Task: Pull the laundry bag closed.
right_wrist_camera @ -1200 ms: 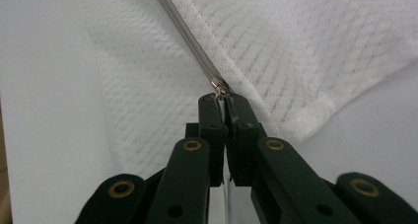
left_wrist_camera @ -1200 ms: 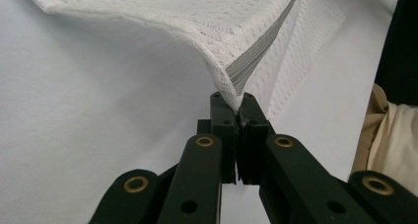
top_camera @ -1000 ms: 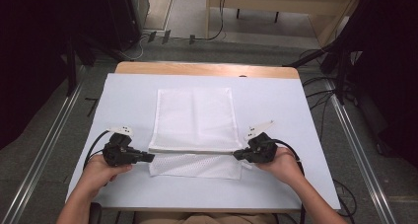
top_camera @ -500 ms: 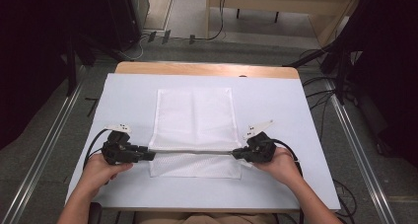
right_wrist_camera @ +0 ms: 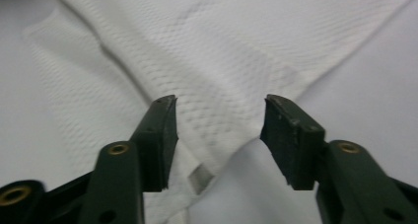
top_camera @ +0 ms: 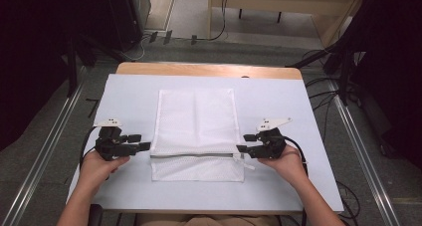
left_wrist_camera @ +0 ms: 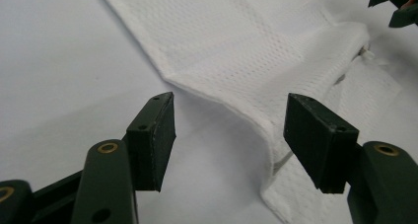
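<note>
At about 8 o'clock on the table (top_camera: pixel 124 94), seen from the high view, the left gripper (top_camera: pixel 144 146) is held low in the person's left hand (top_camera: pixel 97 169), its tips pointed toward 3 o'clock at the left edge of the white mesh bag (top_camera: pixel 196 124). Its jaws have just been opening and are now released; in the left gripper view they are spread wide, with the folded corner of the bag lying on the table between them, and the pads (left_wrist_camera: pixel 155 140) are not pressed on the cloth. The bag is laid flat at the centre of the table, its upper layer folded over so that a narrower strip is left showing along the near edge toward 6 o'clock. A small white tab, possibly a zip pull (top_camera: pixel 246 164), can be made out at the bag's right end, though it is too small to be named with certainty. At about 4 o'clock the right gripper (top_camera: pixel 240 149) is held in the right hand (top_camera: pixel 286 161), pointed toward 9 o'clock at the bag's right edge. Its jaws have likewise just been opening; in the right gripper view they are parted on either side of the folded corner, with nothing clamped.
</note>
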Demonstrator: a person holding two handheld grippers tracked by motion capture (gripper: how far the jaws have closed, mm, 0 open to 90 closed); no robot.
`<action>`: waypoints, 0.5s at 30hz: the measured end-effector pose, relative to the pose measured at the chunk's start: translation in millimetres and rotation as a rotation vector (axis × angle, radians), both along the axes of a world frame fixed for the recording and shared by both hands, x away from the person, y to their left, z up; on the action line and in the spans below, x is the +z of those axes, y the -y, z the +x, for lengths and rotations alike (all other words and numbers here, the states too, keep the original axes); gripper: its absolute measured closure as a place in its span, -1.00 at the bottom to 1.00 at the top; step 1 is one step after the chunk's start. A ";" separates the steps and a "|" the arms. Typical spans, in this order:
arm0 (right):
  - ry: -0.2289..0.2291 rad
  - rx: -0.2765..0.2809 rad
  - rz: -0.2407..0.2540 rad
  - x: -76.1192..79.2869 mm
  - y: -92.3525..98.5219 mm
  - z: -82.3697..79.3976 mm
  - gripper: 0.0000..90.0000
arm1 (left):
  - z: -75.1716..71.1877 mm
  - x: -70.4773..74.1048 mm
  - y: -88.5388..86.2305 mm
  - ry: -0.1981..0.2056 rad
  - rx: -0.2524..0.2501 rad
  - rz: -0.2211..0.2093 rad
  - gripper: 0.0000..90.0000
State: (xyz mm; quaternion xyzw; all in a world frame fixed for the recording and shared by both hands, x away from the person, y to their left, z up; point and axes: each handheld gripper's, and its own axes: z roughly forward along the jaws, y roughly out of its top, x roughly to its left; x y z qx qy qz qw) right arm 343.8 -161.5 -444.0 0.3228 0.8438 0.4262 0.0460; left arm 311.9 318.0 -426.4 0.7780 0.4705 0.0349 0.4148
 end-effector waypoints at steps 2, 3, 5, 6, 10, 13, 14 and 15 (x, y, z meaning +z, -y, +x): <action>-0.007 -0.040 0.015 0.0 6.3 2.8 0.00 | 0.0 0.5 -2.3 0.018 0.021 0.010 -0.19; -0.006 -0.053 0.023 0.8 8.9 3.3 0.01 | 0.0 0.3 -3.5 0.026 0.035 0.021 -0.19; 0.016 -0.060 0.037 2.5 13.7 3.3 -0.01 | 0.5 -1.0 -7.0 0.034 0.055 0.050 -0.20; 0.026 -0.068 0.038 3.7 16.6 3.0 -0.04 | 0.6 -1.9 -8.8 0.039 0.074 0.066 -0.21; 0.087 -0.141 0.037 3.6 28.4 4.0 -0.21 | 2.0 -3.5 -15.9 0.060 0.144 0.094 -0.25; 0.108 -0.194 0.013 -0.5 37.8 6.9 -0.27 | 3.9 -4.5 -17.5 0.060 0.161 0.089 -0.27; 0.102 -0.213 0.007 -2.1 40.7 8.0 -0.27 | 4.4 -5.0 -17.3 0.056 0.164 0.097 -0.27; 0.090 -0.228 0.005 -3.9 43.4 9.2 -0.28 | 5.0 -5.6 -16.7 0.055 0.169 0.103 -0.27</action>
